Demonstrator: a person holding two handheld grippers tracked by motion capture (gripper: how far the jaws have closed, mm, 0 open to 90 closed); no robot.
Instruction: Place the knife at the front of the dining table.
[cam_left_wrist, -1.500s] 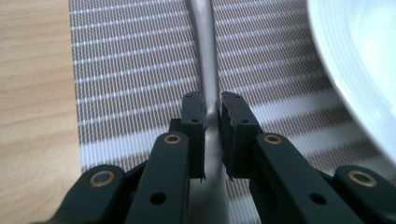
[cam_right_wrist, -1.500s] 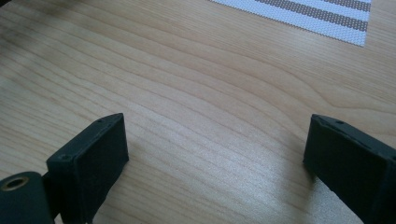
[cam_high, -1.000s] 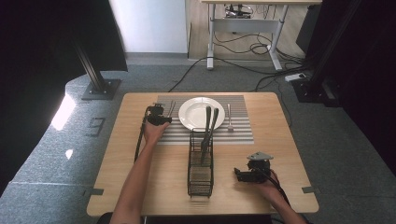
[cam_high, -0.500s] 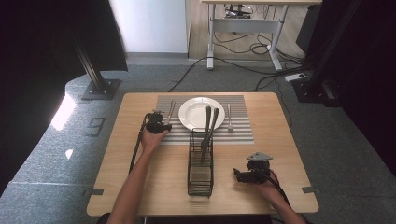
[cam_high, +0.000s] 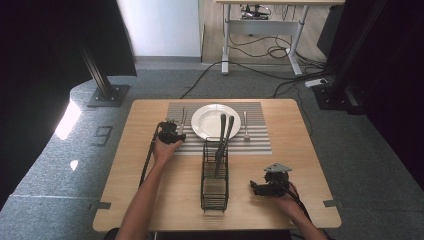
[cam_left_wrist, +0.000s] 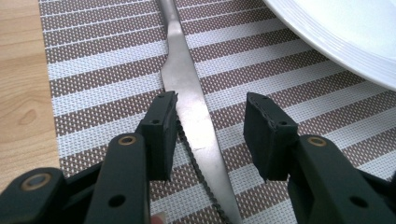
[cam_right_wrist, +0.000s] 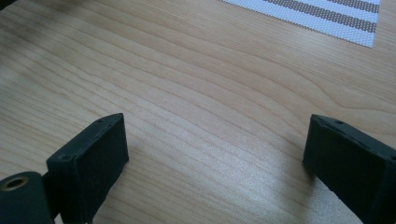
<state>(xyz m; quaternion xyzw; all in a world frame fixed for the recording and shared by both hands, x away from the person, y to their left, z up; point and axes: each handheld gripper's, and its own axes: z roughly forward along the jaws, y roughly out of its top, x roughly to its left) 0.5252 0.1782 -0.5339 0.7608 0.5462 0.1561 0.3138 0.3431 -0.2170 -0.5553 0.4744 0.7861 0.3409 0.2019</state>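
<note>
A metal piece of cutlery (cam_high: 183, 120) lies on the striped placemat (cam_high: 260, 142) just left of the white plate (cam_high: 215, 120). My left gripper (cam_high: 172, 131) is low over its handle. In the left gripper view the handle (cam_left_wrist: 187, 84) runs between the open jaws of the left gripper (cam_left_wrist: 210, 105), close to the left pad, and it lies flat on the placemat (cam_left_wrist: 93, 70) beside the plate (cam_left_wrist: 345, 42). Near the table's front right, my right gripper (cam_high: 254, 187) rests with its jaws wide open. In its own view the right gripper (cam_right_wrist: 217, 135) has bare wood between its jaws.
A black wire basket (cam_high: 215, 175) stands mid-table with two dark utensils (cam_high: 223, 137) leaning out of it. Another piece of cutlery (cam_high: 245, 125) lies right of the plate. A corner of the placemat (cam_right_wrist: 327, 11) is in the right gripper view.
My left gripper has shifted slightly nearer and to the right along the placemat's left side. The right gripper has stayed put.
</note>
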